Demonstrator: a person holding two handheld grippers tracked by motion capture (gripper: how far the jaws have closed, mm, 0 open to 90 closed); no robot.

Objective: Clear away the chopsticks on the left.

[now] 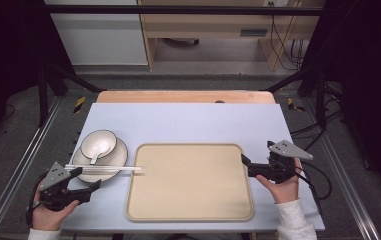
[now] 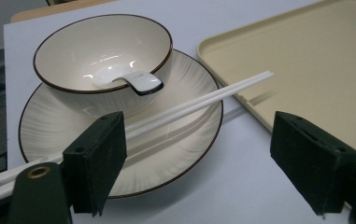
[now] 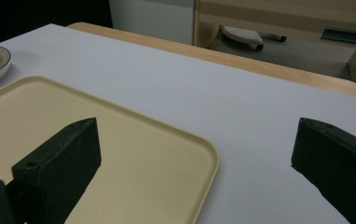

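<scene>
Tabletop (image 1: 188, 122) spans mid-frame in high view, w/ beige tray (image 1: 190, 182) at lower centre. Plate (image 1: 115, 159) sits left of tray, bowl (image 1: 98, 143) on it; spoon (image 2: 136, 81) lies in the bowl, clearest in left gripper view. 2 white chopsticks (image 2: 199, 102) rest across plate's near rim, tips over tray's edge. Left hand-held gripper (image 1: 87, 177), lower left, is wide apart, chopsticks' butt ends behind its left jaw; contact unclear. Right hand-held gripper (image 1: 250, 167), wide apart, straddles tray's right edge, holding nothing.

Left claw (image 1: 89, 178) jaws wide apart, gripping nothing, hand low. Right claw (image 1: 250, 166) likewise agape, pointing inward.
</scene>
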